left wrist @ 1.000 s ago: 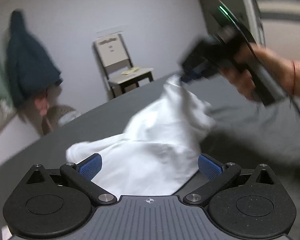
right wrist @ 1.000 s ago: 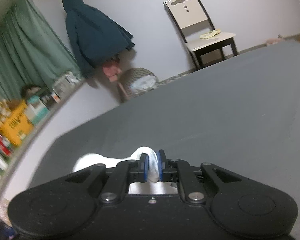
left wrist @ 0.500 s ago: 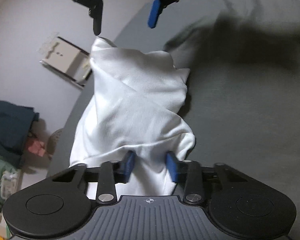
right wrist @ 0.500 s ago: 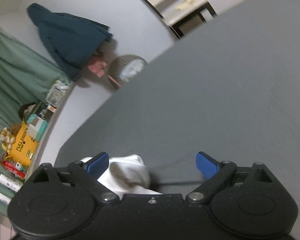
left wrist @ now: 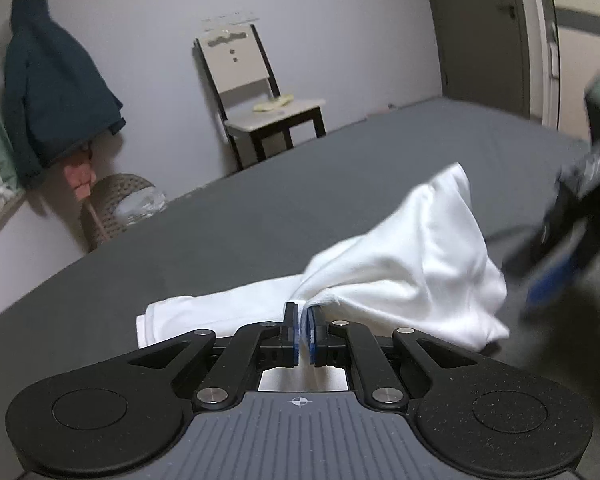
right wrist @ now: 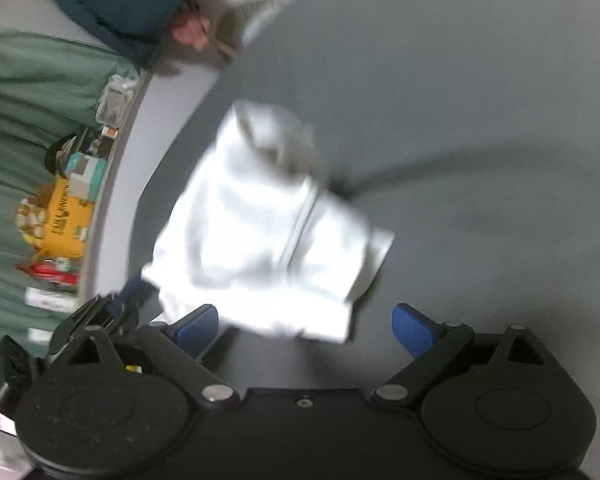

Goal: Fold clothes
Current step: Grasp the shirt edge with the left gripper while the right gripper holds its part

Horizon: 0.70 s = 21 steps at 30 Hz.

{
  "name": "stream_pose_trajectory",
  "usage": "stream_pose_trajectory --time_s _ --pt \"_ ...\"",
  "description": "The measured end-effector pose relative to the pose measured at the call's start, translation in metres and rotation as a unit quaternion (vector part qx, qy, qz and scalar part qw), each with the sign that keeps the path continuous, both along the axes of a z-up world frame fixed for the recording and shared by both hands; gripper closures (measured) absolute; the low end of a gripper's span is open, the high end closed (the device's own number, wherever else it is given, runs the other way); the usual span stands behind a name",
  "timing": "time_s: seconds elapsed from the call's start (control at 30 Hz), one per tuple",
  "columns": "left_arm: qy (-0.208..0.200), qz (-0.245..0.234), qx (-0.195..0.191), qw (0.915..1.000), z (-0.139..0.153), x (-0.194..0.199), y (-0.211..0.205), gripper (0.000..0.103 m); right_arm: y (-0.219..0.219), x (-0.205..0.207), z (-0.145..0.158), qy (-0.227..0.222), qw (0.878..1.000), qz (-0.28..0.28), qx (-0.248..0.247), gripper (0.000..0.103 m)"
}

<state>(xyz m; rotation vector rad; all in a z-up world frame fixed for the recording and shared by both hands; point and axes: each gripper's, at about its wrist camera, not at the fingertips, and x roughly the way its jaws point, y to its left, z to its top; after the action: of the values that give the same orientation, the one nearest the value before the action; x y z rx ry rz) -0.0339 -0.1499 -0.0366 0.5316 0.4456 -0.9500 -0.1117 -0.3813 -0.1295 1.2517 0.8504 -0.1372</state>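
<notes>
Left gripper: your blue pads are pinched together on a hem of the white garment; cloth shows between them, so you have a hold here.

Right gripper: your jaws stand wide apart with nothing between them. The nearest edge of the white garment lies just ahead of the left pad; the blurred view does not show whether it touches.

Garment from your left gripper: it runs away ahead and to the right, rising to a peak, with a flatter strip trailing off to the left on the grey bed.

Long axis: judged from the right wrist view, the cloth stretches from near your pads up and away, narrowing toward the far end. It is bunched and creased, not flat.

Nearer hand: the left already holds an edge; the right gripper shows as a blur at the garment's right flank, close enough to take the free side.

Next move: I judge it turns on that free right-hand edge, directly in front of your open right jaws.

Further off: chair and hanging dark jacket against the wall, well clear.
</notes>
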Motion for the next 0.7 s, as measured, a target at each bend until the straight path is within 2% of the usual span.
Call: stream_pose_trajectory --time_s 0.03,0.1,0.17,0.37,0.4,0.53,0.6,0.63,0.7 --pt "0.001 -0.003 -0.005 1.0 0.0 -0.002 0.002 0.096 0.008 0.006 -0.008 0.004 1.0 -0.008 0.026 0.01" --pt "0.002 -0.008 -0.01 0.9999 -0.005 0.0 0.012 0.096 0.021 0.014 -0.018 0.011 0.998 -0.033 0.043 0.02" --pt "0.003 -0.012 -0.015 0.9998 -0.01 0.003 0.023 0.096 0.025 0.013 -0.018 0.012 0.997 -0.065 0.032 0.03" --pt "0.017 -0.036 -0.019 0.999 -0.024 0.033 0.01 0.096 0.02 -0.006 -0.01 0.008 0.99 -0.143 0.006 0.035" --pt "0.015 -0.039 -0.017 0.999 -0.024 0.036 0.007 0.096 0.018 -0.007 -0.013 0.008 0.989 -0.147 0.019 0.043" --pt "0.006 -0.052 -0.008 0.9986 -0.024 0.047 -0.007 0.096 0.017 -0.008 -0.018 0.01 0.987 -0.148 0.053 0.059" --pt "0.001 -0.058 -0.003 0.9983 -0.025 0.052 -0.013 0.096 0.02 -0.008 -0.014 0.007 0.987 -0.145 0.063 0.077" --pt "-0.001 -0.061 -0.001 0.9981 -0.025 0.055 -0.016 0.096 0.021 -0.009 -0.011 0.001 0.987 -0.143 0.069 0.081" --pt "-0.022 -0.069 0.011 0.9973 -0.023 0.046 -0.017 0.095 0.024 -0.012 -0.002 -0.031 0.986 -0.14 0.083 0.1"
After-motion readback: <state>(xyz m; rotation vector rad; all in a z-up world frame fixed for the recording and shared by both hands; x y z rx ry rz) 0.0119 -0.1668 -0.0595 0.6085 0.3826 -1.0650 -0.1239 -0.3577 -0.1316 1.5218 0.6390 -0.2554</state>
